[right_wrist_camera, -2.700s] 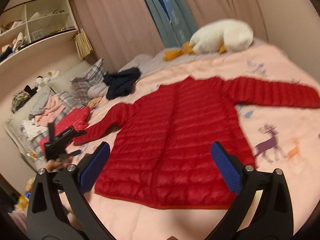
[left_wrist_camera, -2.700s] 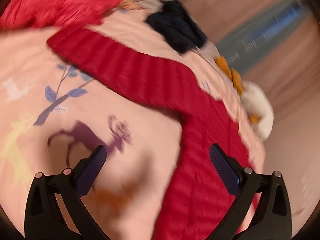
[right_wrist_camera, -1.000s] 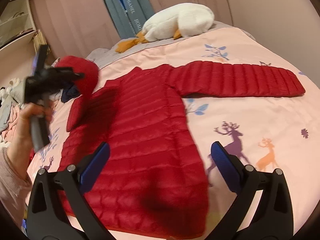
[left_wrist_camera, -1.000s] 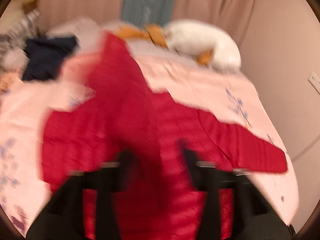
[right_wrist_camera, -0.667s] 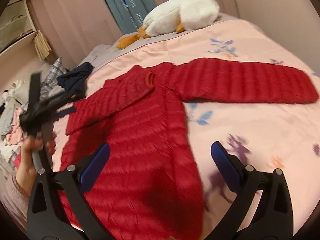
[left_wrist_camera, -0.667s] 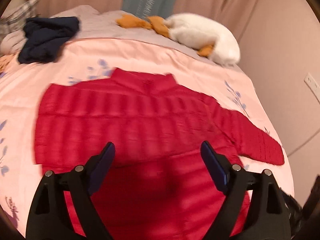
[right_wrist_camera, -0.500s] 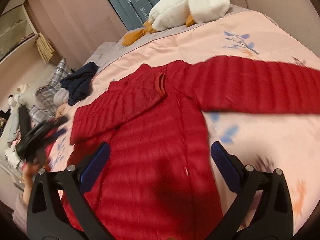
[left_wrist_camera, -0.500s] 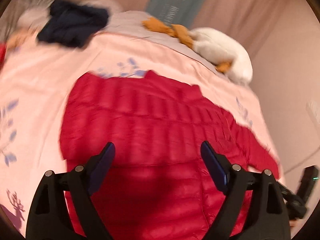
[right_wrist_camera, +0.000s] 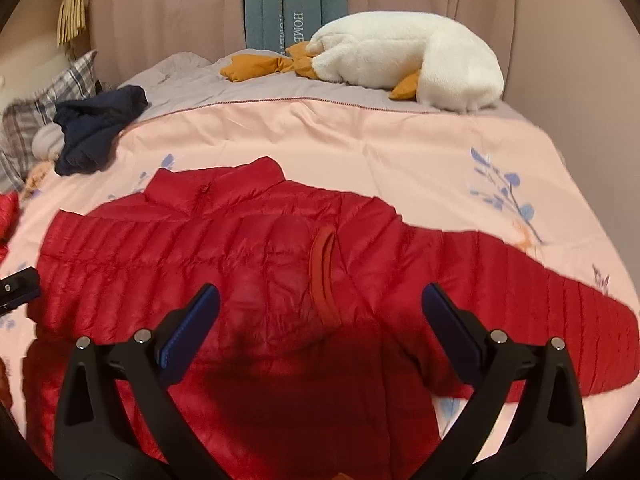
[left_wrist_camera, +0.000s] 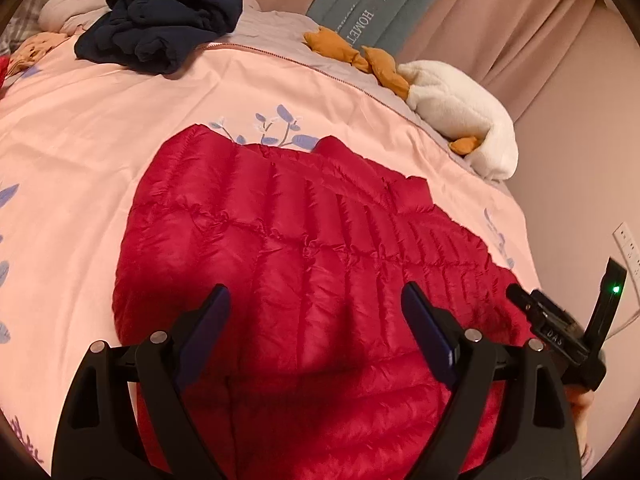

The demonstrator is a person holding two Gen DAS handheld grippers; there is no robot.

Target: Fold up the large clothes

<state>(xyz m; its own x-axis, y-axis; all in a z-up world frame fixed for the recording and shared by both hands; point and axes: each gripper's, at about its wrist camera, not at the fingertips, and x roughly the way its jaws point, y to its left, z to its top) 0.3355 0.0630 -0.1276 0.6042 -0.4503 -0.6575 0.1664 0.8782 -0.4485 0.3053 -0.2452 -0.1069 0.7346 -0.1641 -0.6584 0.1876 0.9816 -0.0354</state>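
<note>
Red puffer jacket (right_wrist_camera: 248,248): quilted, shiny, flat on pink printed bed cover (right_wrist_camera: 380,148), one sleeve folded across chest, other sleeve (right_wrist_camera: 560,312) out sideways. White plush goose (right_wrist_camera: 404,60), fleecy, orange feet, at far edge. Crumpled navy garment (left_wrist_camera: 160,28) nearby. Left gripper (left_wrist_camera: 316,324) and right gripper (right_wrist_camera: 320,328) both angled down over the jacket, jaws apart, nothing between. Curtain reads "HOME" (right_wrist_camera: 298,26).

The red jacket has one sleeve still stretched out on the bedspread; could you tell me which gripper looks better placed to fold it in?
Probably the right gripper. The outstretched sleeve lies just beside its open jaws, while the left gripper, also open and empty, hangs over the jacket body, farther away.
</note>
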